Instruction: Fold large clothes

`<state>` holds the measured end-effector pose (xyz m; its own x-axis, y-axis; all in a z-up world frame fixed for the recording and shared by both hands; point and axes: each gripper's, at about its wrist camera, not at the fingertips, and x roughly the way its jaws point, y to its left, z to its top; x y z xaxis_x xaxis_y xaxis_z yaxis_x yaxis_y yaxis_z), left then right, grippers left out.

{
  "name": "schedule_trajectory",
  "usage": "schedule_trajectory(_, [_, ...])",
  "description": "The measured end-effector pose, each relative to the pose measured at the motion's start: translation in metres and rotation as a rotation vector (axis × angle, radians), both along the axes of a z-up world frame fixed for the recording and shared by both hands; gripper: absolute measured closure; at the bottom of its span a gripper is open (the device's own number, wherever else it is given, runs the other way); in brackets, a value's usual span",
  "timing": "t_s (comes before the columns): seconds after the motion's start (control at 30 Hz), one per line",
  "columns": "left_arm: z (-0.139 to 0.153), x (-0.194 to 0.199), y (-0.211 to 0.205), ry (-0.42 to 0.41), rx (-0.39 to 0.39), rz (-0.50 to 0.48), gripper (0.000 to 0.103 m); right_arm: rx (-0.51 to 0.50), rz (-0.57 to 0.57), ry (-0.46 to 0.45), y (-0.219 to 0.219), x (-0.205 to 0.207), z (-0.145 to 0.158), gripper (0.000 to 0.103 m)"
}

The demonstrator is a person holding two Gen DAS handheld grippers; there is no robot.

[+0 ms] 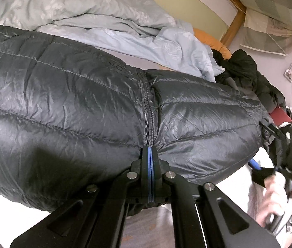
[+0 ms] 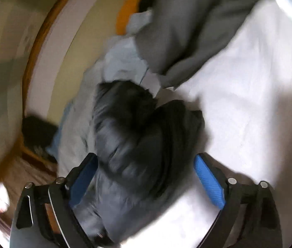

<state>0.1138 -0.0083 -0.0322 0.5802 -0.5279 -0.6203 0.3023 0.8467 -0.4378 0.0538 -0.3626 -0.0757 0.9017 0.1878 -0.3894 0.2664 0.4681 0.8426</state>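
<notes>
White bed sheet (image 2: 249,86) under a dark puffer jacket (image 1: 73,107) — lying spread, not yet folded. Left tongs (image 1: 150,155) pressed together, pinching its zipper hem. Right tongs (image 2: 146,177), blurred, spread wide around a bunched sleeve — folding seems barely begun.

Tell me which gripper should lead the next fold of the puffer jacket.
Left, probably. The left gripper is shut on the puffer jacket hem at the zipper; the right gripper is open, holding nothing.

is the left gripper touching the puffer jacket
Touching: the left wrist view shows the left gripper shut on the puffer jacket hem at the zipper.
</notes>
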Motion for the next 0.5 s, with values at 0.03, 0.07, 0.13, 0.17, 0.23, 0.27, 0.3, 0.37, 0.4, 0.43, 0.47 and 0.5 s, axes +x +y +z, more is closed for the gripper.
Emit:
schedule_trajectory(0.03, [0.0,0.0,0.0,0.0,0.0,0.0,0.099,-0.019,0.007,-0.011,0.001,0.006,0.002,0.013])
schedule_trajectory(0.07, [0.0,0.0,-0.001,0.0,0.0,0.0,0.099,-0.041,0.027,-0.015,0.003,0.011,0.004,0.02])
schedule_trajectory(0.13, [0.0,0.0,-0.001,0.0,0.001,0.0,0.099,-0.067,0.072,-0.013,0.011,0.022,0.004,0.034])
schedule_trajectory(0.17, [0.0,0.0,-0.001,0.001,0.0,0.0,0.099,-0.09,0.078,-0.004,0.012,0.027,0.006,0.045])
schedule_trajectory(0.23, [0.003,0.0,-0.001,0.007,0.004,-0.004,0.099,-0.171,0.023,0.013,0.014,0.023,0.014,0.049])
schedule_trajectory(0.27, [0.007,-0.002,-0.001,0.008,0.017,-0.007,0.099,-0.212,0.007,0.008,0.016,0.02,0.021,0.056])
schedule_trajectory(0.3, [0.015,-0.007,-0.001,-0.007,0.057,0.0,0.099,-0.256,0.006,0.004,0.019,0.018,0.027,0.06])
schedule_trajectory(0.37, [0.039,-0.018,0.005,-0.09,0.17,0.055,0.098,-0.361,0.042,0.031,0.026,0.018,0.044,0.07])
schedule_trajectory(0.4, [0.055,-0.025,0.014,-0.143,0.195,0.08,0.086,-0.399,0.061,0.034,0.027,0.017,0.05,0.071])
schedule_trajectory(0.43, [0.069,-0.03,0.026,-0.186,0.194,0.105,0.074,-0.431,0.081,0.033,0.026,0.016,0.059,0.073])
schedule_trajectory(0.47, [0.085,-0.035,0.043,-0.228,0.181,0.142,0.042,-0.447,0.088,0.035,0.024,0.013,0.066,0.073])
schedule_trajectory(0.5, [0.097,-0.036,0.061,-0.258,0.165,0.185,0.017,-0.46,0.089,0.034,0.021,0.011,0.073,0.073])
